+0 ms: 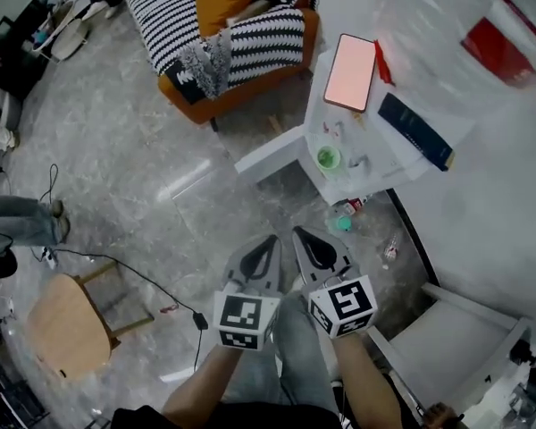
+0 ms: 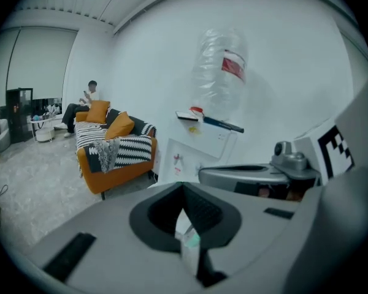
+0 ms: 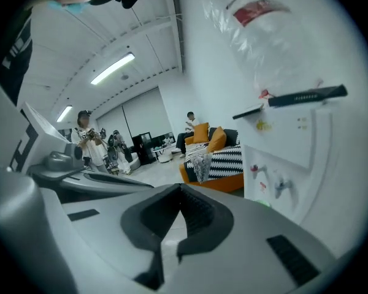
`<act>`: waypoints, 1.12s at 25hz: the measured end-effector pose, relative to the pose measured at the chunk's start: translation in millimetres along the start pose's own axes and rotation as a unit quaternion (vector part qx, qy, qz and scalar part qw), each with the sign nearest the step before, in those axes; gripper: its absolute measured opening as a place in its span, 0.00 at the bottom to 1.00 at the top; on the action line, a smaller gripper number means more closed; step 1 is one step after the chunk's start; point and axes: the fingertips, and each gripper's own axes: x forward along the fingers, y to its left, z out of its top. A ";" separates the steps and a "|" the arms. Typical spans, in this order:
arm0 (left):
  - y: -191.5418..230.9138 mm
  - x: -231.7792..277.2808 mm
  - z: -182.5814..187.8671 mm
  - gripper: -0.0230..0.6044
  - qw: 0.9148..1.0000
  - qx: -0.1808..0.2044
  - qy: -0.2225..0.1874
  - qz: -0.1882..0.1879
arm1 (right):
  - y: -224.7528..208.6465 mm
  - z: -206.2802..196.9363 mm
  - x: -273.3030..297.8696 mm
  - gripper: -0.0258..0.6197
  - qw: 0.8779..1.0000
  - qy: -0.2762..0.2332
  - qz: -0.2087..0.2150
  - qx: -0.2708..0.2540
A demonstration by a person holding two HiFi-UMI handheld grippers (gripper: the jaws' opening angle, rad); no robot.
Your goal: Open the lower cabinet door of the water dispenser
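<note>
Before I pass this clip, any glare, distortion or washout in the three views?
Head view: fisheye bend, a glare streak on the glossy grey marble floor, the white water dispenser washed out on top. Left gripper view: black corner vignette, clear water bottle faint against the white wall. Right gripper view: bright ceiling strip light, straight edges bowed.

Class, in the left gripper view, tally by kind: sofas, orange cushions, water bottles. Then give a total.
Sofa: 1
Orange cushions: 2
Water bottle: 1
Total: 4
</note>
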 end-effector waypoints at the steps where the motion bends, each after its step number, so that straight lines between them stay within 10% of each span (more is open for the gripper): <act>1: -5.9 -2.3 7.5 0.05 1.000 0.000 -0.005 -0.003 | -1.5 7.6 -10.1 0.06 1.000 -0.005 -0.008 -0.001; 28: -157.0 -102.7 181.9 0.05 0.978 0.074 -0.144 -0.133 | 1.4 166.9 -233.9 0.06 0.969 -0.186 -0.160 0.002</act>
